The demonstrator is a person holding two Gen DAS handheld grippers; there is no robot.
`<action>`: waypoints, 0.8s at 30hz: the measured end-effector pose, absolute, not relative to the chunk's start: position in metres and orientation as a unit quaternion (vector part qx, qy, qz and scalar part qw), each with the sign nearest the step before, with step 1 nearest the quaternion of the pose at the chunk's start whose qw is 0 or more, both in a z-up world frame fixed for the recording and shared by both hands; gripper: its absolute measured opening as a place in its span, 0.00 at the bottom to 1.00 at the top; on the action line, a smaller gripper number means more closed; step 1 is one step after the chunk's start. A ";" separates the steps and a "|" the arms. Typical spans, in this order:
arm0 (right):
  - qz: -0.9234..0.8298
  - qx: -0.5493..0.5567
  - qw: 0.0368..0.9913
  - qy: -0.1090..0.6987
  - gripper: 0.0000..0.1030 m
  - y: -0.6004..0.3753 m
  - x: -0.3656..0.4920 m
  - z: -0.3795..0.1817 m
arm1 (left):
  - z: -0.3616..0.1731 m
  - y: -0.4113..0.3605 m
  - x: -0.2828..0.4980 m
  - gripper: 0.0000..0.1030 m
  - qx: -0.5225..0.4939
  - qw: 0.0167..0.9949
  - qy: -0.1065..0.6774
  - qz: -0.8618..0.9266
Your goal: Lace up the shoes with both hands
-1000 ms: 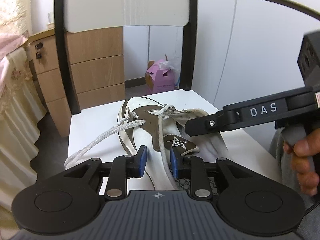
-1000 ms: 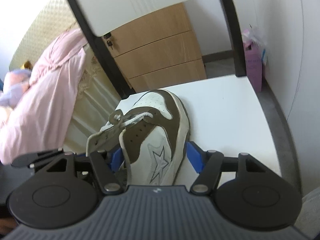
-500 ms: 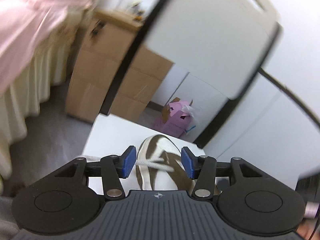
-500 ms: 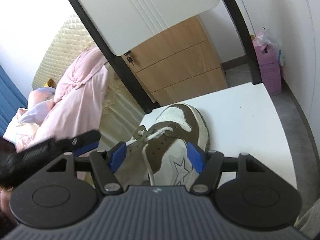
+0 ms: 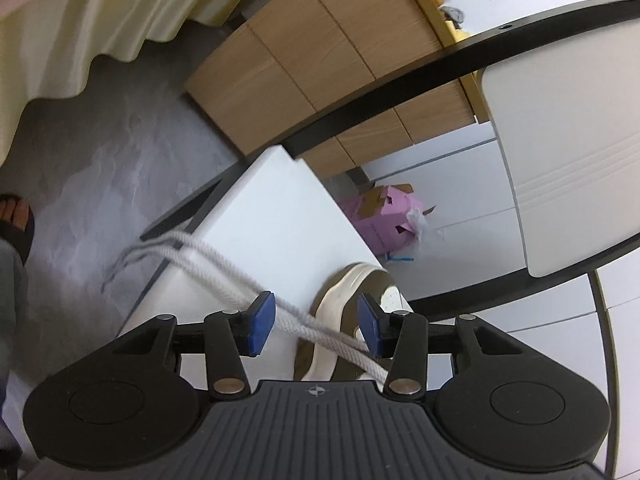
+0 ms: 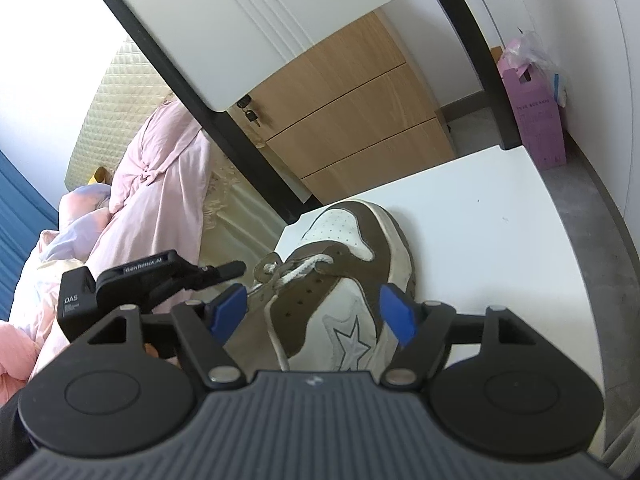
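I am looking along my two grippers at a brown and white shoe (image 6: 340,280) that is sitting on the white seat (image 6: 492,232) of a chair.

My left gripper (image 5: 316,322) is standing partly open. Its jaws have just been closing a little. Two strands of white lace (image 5: 224,266) are running between its blue pads (image 5: 260,320), but the pads are not pressing on them. The lace is passing close to the left pad; I cannot tell if it is touching it. The strands are crossing the seat and their loose ends are hanging over the seat's edge above the grey floor (image 5: 112,168). In this view only the toe of the shoe is showing, low down, near the right pad.

My right gripper (image 6: 312,312) is standing wide open, and its jaws have just been opening more. The shoe's middle part is sitting between the pads, with a gap on each side, so nothing is being squeezed. The toe is pointing away from me, toward the chair's back (image 6: 256,20). A bit of lace is lying across the top eyelets. In the right view the left gripper is reaching in from the left, its tip close to the laced part of the shoe.

Behind the chair are wooden drawers (image 6: 360,120), a pink box (image 6: 536,108) by the wall and pink bedding (image 6: 152,200).
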State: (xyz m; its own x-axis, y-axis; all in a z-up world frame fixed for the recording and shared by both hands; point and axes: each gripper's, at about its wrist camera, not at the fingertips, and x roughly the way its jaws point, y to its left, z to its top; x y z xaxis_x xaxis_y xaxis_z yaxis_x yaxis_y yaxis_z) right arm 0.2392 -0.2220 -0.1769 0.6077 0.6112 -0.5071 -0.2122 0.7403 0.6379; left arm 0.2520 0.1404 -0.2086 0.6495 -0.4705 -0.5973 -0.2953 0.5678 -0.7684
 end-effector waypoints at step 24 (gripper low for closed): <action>0.276 0.140 0.896 0.318 0.75 -0.194 0.235 -0.157 | -0.192 0.137 0.266 0.03 -0.444 0.833 0.315 -0.105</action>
